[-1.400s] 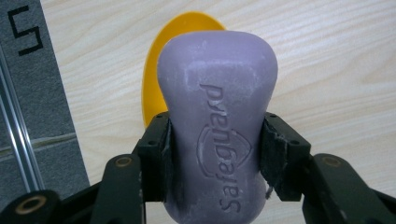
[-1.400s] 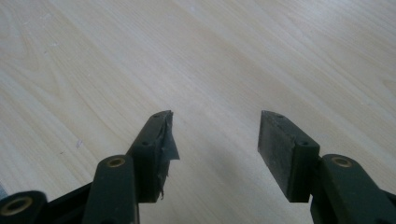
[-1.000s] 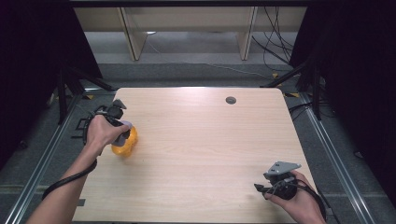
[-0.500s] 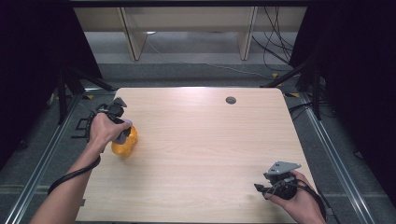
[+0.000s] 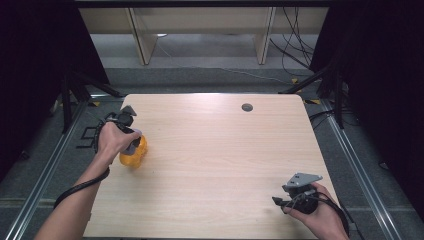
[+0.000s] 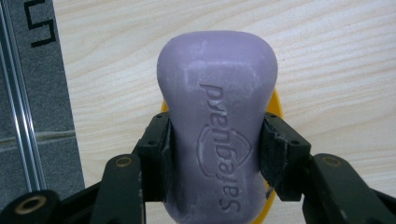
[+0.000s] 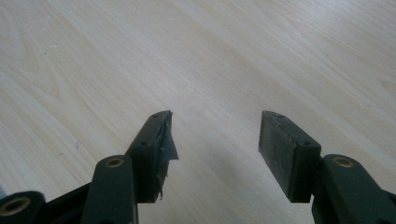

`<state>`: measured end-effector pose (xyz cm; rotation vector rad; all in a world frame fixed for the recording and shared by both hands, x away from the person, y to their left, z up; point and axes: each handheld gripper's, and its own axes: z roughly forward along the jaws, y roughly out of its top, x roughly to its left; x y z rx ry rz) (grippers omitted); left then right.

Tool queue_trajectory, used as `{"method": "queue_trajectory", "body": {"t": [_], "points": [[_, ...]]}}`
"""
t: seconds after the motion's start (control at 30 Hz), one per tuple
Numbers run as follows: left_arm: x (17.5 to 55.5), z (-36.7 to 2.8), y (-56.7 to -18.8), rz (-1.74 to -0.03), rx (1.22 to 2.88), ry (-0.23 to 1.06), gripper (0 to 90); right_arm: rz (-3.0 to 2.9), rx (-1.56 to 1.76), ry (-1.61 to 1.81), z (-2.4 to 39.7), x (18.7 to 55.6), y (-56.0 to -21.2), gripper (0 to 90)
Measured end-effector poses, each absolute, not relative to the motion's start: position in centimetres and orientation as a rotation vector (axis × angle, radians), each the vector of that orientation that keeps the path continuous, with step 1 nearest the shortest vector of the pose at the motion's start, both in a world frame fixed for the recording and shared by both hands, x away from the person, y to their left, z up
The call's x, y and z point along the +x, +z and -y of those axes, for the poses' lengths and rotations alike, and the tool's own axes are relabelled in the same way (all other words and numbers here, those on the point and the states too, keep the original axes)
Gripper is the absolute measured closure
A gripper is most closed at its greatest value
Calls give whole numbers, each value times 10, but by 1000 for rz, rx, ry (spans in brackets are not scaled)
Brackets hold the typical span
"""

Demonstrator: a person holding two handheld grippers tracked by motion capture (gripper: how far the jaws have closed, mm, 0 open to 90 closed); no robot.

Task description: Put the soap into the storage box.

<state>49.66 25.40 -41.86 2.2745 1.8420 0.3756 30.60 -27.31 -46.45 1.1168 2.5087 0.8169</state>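
On the light wooden table [image 5: 215,165], at its left edge: one left gripper [image 5: 131,142], held in the person's left hand [image 5: 114,141], its two black jaws clamped on either side of one purple soap bar [image 6: 217,121]. The bar carries an embossed "Safeguard" mark and a shield emblem, seen in the left gripper view. In that view one yellow item [image 6: 275,105] peeks out as a curved edge at both sides of the bar; in the high view it reads as one orange-yellow rounded object [image 5: 134,155] resting on the table directly beneath the gripper. Whether the soap touches it cannot be told.

At the table's near right corner: one right gripper [image 5: 281,202], held in the person's right hand [image 5: 320,217], with one grey three-cornered plate on top. Its two jaws stand wide apart over bare wood in the right gripper view, nothing between them. One pad [image 7: 163,140] shows a torn, peeling lining.

Toward the far edge of the table: one small round dark hole or grommet [image 5: 247,107].

Beyond the table: two pale upright supports [image 5: 142,35] on a grey floor, plus loose black cables [image 5: 295,50].
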Motion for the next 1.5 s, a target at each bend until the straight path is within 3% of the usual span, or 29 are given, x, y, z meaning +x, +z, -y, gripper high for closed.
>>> {"method": "queue_trajectory", "body": {"t": [1.5], "points": [[501, -256, -445, -1836, 2318, 355, 489, -2492, 1081, 850, 274, 307, -464, 446]]}}
